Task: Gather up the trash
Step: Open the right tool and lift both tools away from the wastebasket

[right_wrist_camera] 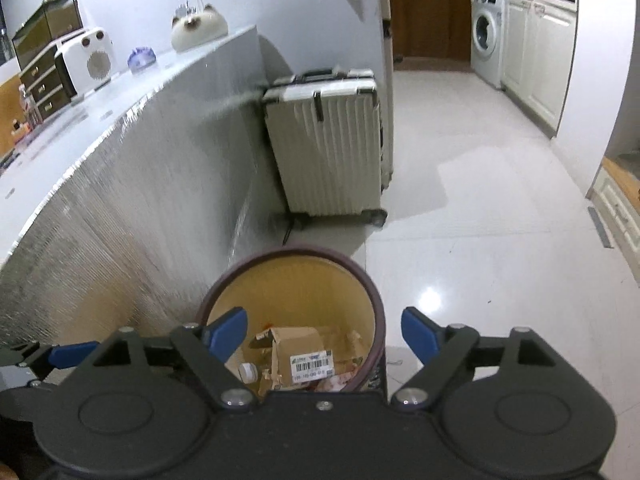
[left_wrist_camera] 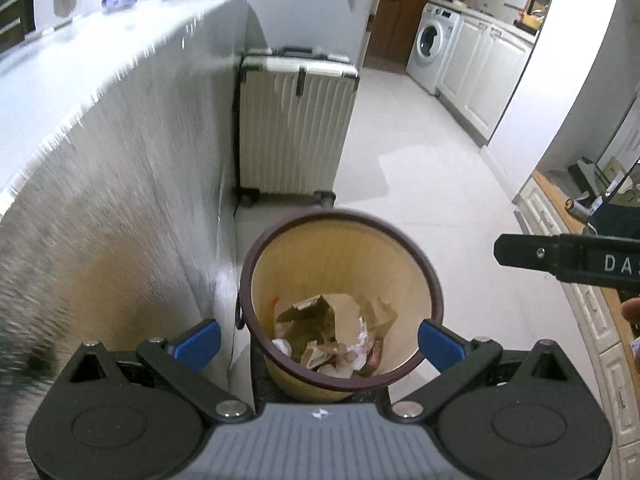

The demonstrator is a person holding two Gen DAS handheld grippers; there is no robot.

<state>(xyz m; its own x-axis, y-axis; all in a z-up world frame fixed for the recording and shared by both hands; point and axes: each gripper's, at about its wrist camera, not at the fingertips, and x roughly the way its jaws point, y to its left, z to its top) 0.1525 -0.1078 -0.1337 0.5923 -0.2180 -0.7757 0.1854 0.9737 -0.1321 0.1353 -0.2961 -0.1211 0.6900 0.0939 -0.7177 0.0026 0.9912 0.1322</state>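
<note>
A yellow waste bin [left_wrist_camera: 416,276] with a dark brown rim stands on the floor beside a grey counter. It holds torn cardboard [left_wrist_camera: 320,312] and crumpled paper. My left gripper [left_wrist_camera: 320,344] is open and empty, above the bin's near rim. In the right wrist view the same bin [right_wrist_camera: 368,292] holds a cardboard box with a barcode label [right_wrist_camera: 304,356]. My right gripper [right_wrist_camera: 324,336] is open and empty over the bin's near side. The right gripper's black body [left_wrist_camera: 568,264] shows at the right edge of the left wrist view.
A beige ribbed suitcase [left_wrist_camera: 292,128] stands behind the bin against the counter [left_wrist_camera: 120,152]. A white heater [right_wrist_camera: 88,60] and ornaments sit on the countertop. Pale tiled floor [right_wrist_camera: 480,240] runs right toward a washing machine [right_wrist_camera: 486,36] and white cabinets.
</note>
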